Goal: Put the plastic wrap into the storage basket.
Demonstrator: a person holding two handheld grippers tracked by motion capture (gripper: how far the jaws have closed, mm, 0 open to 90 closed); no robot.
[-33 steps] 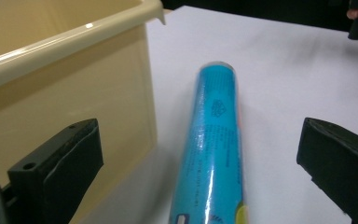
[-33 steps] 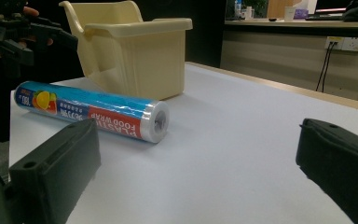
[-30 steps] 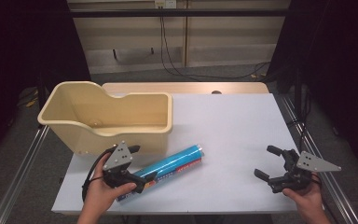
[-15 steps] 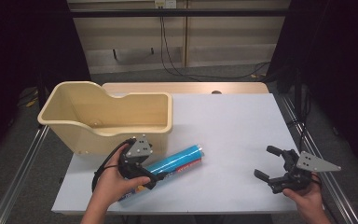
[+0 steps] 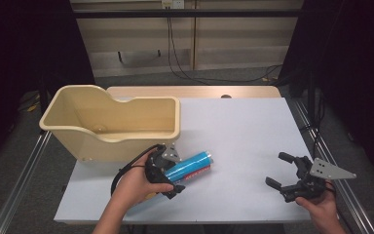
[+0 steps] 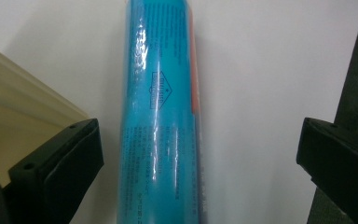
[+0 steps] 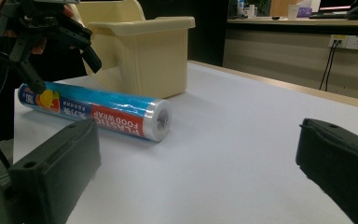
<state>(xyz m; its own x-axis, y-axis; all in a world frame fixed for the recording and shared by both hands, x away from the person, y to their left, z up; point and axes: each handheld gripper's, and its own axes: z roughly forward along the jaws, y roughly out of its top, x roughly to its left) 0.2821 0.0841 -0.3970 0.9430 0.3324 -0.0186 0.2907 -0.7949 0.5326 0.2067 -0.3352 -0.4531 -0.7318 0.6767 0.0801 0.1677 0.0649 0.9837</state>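
Food-wrap roll (image 5: 190, 166) on white table (image 5: 253, 131)

We record a cream plastic bin (image 5: 112, 127) standing upright on the white table top (image 5: 243, 131), at its far left part, open side up. We take the bin as our landmark. One end of its rim rises higher than the rest. Its interior appears bare. A wooden board edge (image 5: 195, 91) runs behind the bin, along the table's far side. Beyond that, black cables (image 5: 180, 58) hang down a pale wall panel. Metal rails (image 5: 22, 175) flank the table below the bin's left.
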